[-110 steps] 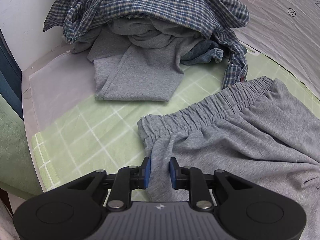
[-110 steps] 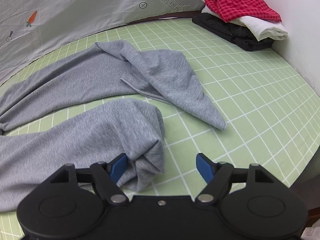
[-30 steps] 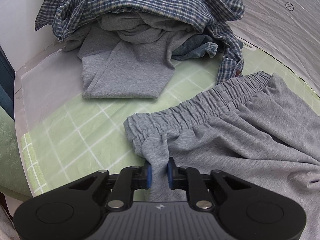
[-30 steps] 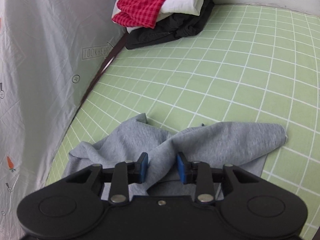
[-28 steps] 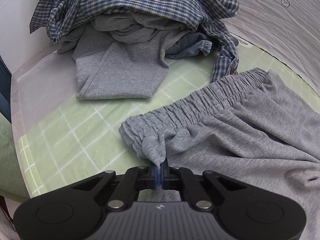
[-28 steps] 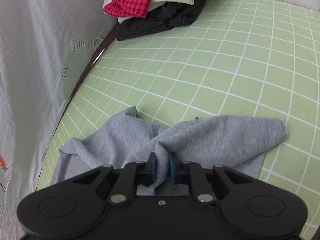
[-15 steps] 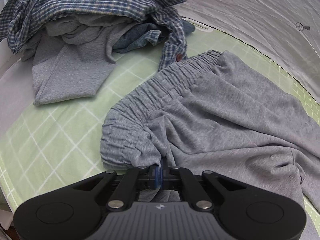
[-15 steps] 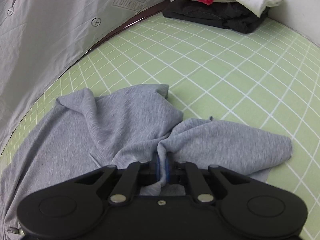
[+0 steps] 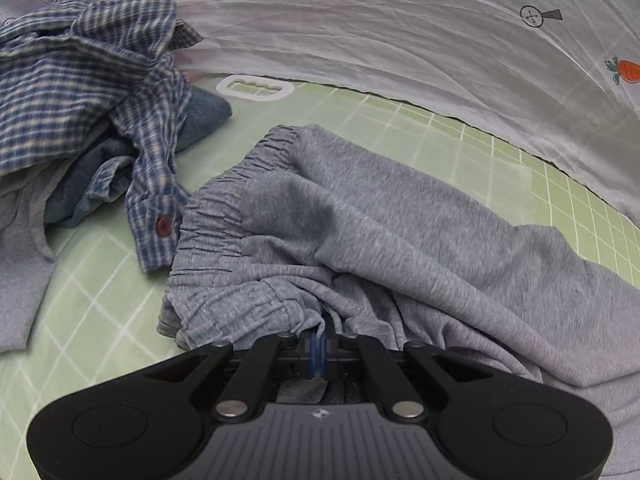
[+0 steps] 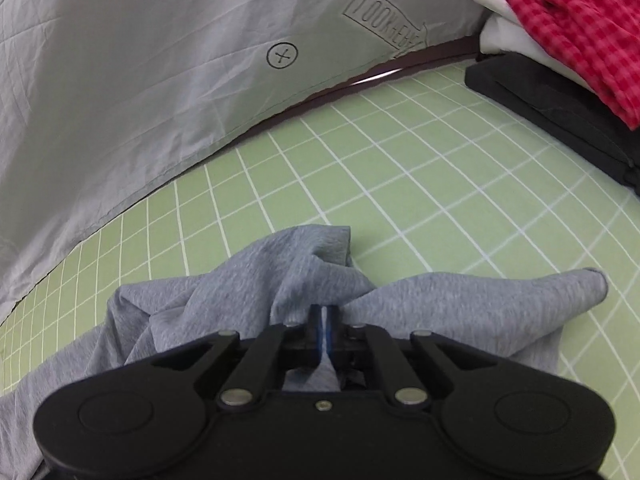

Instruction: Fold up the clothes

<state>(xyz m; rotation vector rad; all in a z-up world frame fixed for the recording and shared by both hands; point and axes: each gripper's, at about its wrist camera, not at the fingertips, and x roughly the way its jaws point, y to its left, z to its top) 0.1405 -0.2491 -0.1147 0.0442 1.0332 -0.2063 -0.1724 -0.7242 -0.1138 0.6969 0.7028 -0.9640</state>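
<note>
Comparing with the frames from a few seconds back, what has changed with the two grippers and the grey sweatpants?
Both grippers closed: the left gripper pinched the grey sweatpants by the waistband, the right gripper clamped the leg ends. The waistband has bunched. The red checked stack stayed put.

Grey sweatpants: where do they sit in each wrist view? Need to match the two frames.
Left wrist: sweatpants fill the centre and right, waistband end toward the plaid shirt; left gripper is shut on them near the waistband.
Right wrist: sweatpants lie bottom centre, leg ends only; right gripper is shut on them.
Shared landmark: green grid mat.
</note>
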